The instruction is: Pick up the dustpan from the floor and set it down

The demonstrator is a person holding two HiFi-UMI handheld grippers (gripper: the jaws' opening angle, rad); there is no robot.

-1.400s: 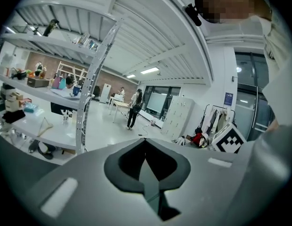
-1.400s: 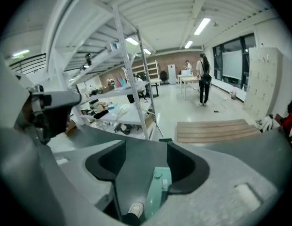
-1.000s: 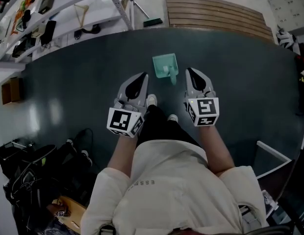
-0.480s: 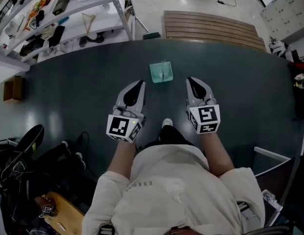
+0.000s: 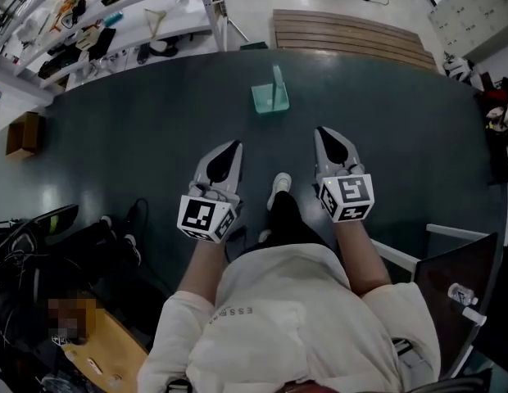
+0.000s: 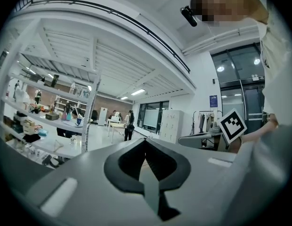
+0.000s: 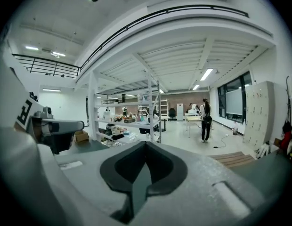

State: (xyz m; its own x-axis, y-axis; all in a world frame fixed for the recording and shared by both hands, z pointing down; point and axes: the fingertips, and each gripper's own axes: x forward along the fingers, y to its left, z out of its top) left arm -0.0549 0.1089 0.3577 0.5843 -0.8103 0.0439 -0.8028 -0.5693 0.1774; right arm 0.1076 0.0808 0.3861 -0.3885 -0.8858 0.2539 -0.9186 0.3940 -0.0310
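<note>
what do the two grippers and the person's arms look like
Both the left gripper and right gripper are light grey shells tapering to a point, with black inner pads. Each carries a white cube with black square markers. The person wears a cream short-sleeved top, forearms bare.

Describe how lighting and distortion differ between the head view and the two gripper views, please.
Head view: dim overall; the dark floor swallows light, yet the teal dustpan is clear. Left gripper view: strong fisheye, ceiling beams curve, black corners. Right gripper view: same fisheye; the bright shelving is sharp, the right gripper near the lens looks soft.
</note>
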